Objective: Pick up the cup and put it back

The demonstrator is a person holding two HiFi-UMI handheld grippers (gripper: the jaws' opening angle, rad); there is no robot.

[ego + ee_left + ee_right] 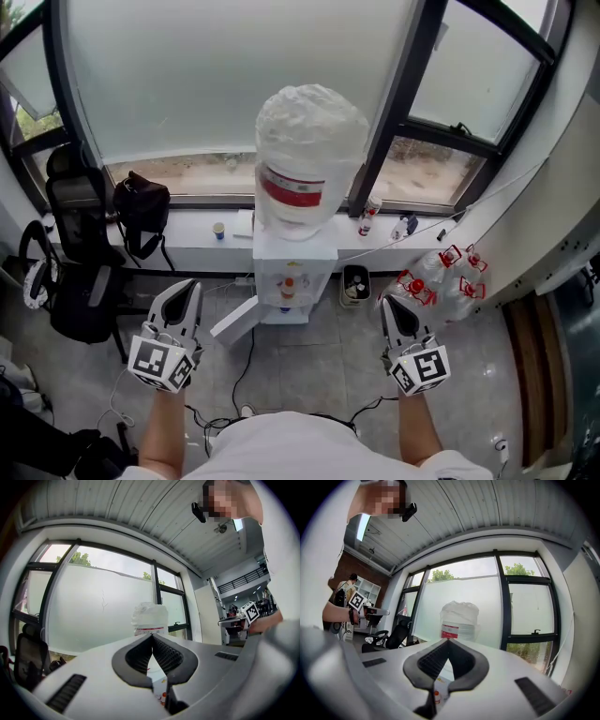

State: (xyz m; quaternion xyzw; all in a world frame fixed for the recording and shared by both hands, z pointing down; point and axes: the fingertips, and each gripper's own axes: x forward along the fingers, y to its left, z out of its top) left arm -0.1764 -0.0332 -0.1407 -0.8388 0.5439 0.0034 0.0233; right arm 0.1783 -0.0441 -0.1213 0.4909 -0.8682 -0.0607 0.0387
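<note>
A small cup (218, 231) stands on the white windowsill, left of the water dispenser (286, 272). The dispenser carries a big bottle wrapped in plastic (305, 150), which also shows ahead in the left gripper view (150, 618) and the right gripper view (459, 618). My left gripper (192, 284) is held level in front of the dispenser, on its left, shut with nothing between its jaws (152, 635). On the dispenser's right, my right gripper (386, 302) is also shut and empty (448, 640). Both grippers are well short of the cup.
A black office chair (80, 244) and a black bag (141, 211) are at the left. Empty water bottles (441, 277) lie on the floor at the right, and a small bin (354, 284) stands beside the dispenser. A white panel (234, 322) and cables lie on the floor.
</note>
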